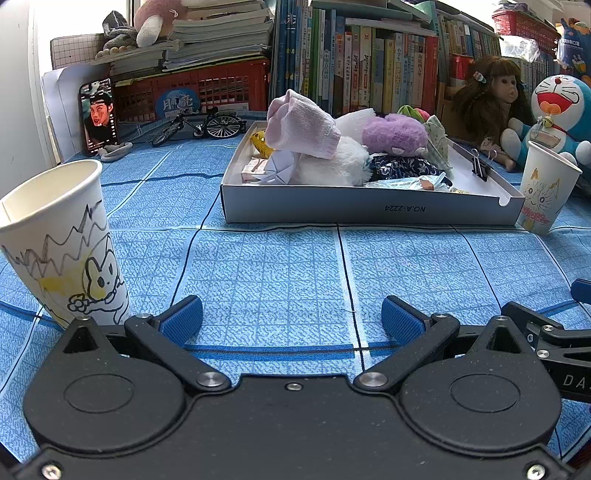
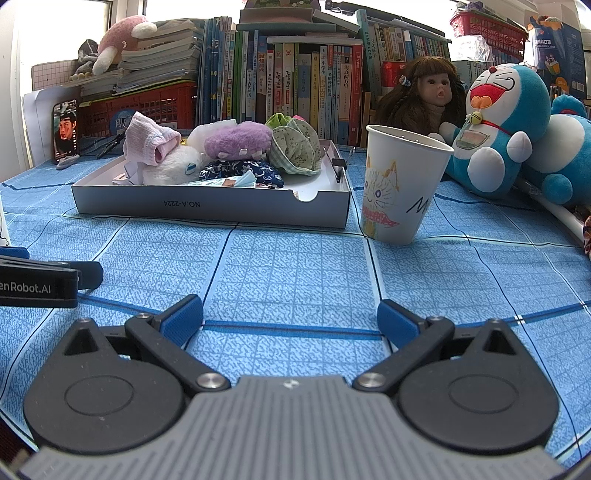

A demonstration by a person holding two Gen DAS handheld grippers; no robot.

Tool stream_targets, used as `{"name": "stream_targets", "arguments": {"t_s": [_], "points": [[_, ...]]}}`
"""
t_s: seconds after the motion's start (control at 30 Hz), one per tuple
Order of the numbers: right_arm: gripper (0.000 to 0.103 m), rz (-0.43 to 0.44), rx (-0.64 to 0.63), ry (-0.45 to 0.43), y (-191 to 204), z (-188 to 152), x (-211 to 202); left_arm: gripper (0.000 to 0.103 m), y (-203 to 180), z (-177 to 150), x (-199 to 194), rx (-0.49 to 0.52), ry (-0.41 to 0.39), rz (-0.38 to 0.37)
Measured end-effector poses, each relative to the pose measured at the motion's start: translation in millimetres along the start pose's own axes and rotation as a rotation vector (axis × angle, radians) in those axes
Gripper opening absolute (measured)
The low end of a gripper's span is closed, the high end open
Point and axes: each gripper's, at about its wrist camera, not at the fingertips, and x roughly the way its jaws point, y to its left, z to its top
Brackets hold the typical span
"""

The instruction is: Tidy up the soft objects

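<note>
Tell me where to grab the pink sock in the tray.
Take the pink sock by its raised upper fold, coming from above. It lies on top of the pile in the tray, so nothing covers it, and both tongs are open.

Bright daylight floods in from an overexposed window (image 1: 79, 18) at upper left, both views sharp, shadows soft on the cloth (image 2: 295, 266), with fisheye bending and dark corners.

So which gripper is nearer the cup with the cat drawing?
Right. The cat cup stands just ahead-right of the open right gripper; from the open left gripper it's far off to the right, beyond the tray's corner.
</note>
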Motion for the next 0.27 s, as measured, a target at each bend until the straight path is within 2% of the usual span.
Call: {"name": "stream_targets", "arguments": {"t_s": [0.27], "points": [[0.103,0.000,0.000,0.000,-0.1,0.0,-0.1,0.103,0.6,0.7,-0.4,0.002,-0.004,0.001]]}}
